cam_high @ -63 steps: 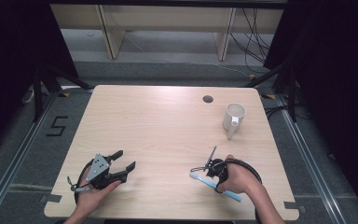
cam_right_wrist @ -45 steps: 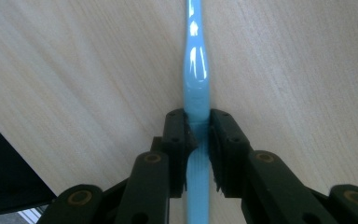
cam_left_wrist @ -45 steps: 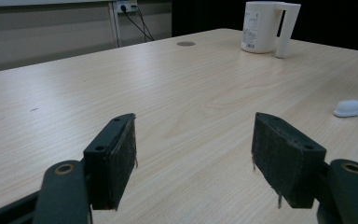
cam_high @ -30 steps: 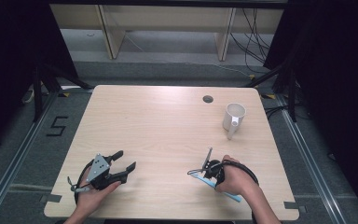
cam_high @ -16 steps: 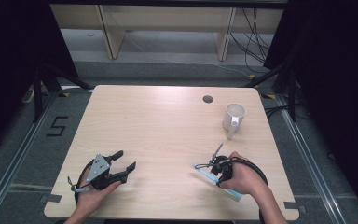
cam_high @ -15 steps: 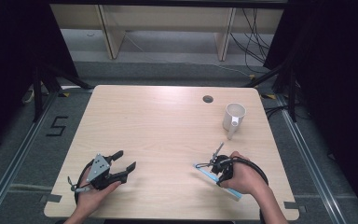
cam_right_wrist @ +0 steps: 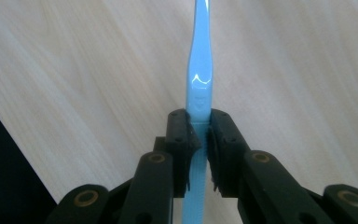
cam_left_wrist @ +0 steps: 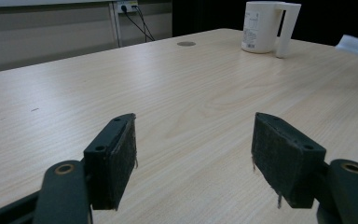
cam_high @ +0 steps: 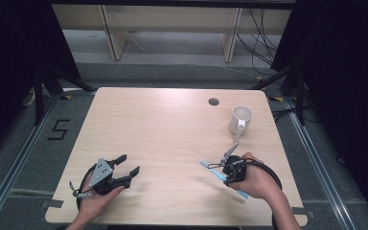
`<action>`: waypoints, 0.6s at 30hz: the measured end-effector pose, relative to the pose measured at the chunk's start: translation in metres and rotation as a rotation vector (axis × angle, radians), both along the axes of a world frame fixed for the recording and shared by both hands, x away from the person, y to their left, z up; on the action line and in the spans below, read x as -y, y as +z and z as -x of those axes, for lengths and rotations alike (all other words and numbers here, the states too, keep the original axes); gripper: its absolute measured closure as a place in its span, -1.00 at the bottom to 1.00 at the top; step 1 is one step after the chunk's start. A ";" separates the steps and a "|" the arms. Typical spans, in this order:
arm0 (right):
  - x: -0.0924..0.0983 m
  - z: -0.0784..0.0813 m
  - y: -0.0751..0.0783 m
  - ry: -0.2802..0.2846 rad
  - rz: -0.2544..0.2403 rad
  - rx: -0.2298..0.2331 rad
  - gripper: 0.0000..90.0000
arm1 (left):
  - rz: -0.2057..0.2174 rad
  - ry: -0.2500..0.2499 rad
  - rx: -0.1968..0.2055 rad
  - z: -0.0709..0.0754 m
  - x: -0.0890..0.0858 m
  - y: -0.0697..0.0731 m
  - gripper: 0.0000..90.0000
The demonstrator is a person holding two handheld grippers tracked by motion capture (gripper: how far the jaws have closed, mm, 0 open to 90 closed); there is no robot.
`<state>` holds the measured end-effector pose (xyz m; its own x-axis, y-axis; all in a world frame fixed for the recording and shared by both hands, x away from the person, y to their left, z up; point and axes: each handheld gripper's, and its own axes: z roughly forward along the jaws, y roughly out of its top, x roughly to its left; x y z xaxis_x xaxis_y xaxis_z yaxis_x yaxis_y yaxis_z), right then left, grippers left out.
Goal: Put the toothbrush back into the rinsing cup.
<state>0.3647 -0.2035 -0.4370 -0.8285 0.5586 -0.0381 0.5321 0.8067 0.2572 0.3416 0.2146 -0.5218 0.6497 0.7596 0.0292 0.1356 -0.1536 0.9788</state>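
My right gripper (cam_high: 219,168) is near the table's front right, held in a hand, and is shut on a light blue toothbrush (cam_high: 209,167). In the right gripper view the toothbrush handle (cam_right_wrist: 199,79) runs straight up out of the jaws of that gripper (cam_right_wrist: 200,133), a little above the wood. A white mug (cam_high: 240,119) stands upright beyond it, near the right edge; it also shows far off in the left gripper view (cam_left_wrist: 265,25). My left gripper (cam_high: 128,164) rests at the front left, open, nothing between its pads (cam_left_wrist: 193,144).
The light wooden table (cam_high: 163,129) has a small round hole (cam_high: 213,101) near its far edge. Metal rails and dark floor run along both sides, and shelf legs and cables lie beyond the far edge.
My right gripper has risen a little and drifted right toward the mug, still holding the toothbrush. The left gripper has stayed where it was.
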 end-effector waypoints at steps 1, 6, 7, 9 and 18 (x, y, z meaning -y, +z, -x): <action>0.000 0.000 0.000 0.000 0.000 0.000 0.77 | 0.000 0.000 0.000 0.000 0.000 0.000 -0.32; 0.007 0.003 0.005 -0.037 -0.059 0.043 0.77 | 0.000 -0.002 0.000 0.000 0.000 0.000 -0.32; 0.009 0.002 0.005 -0.034 -0.065 0.056 0.77 | 0.000 -0.001 -0.001 0.000 0.000 0.000 -0.32; 0.012 0.003 0.005 -0.036 -0.084 0.066 0.77 | -0.002 -0.002 0.000 0.000 0.000 0.000 -0.32; 0.018 0.004 0.009 -0.063 -0.149 0.120 0.77 | 0.001 0.000 -0.002 0.000 0.000 0.000 -0.32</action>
<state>0.3608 -0.2216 -0.4281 -0.7860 0.6164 -0.0477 0.5389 0.7209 0.4357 0.3419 0.2151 -0.5218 0.6495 0.7599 0.0270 0.1375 -0.1524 0.9787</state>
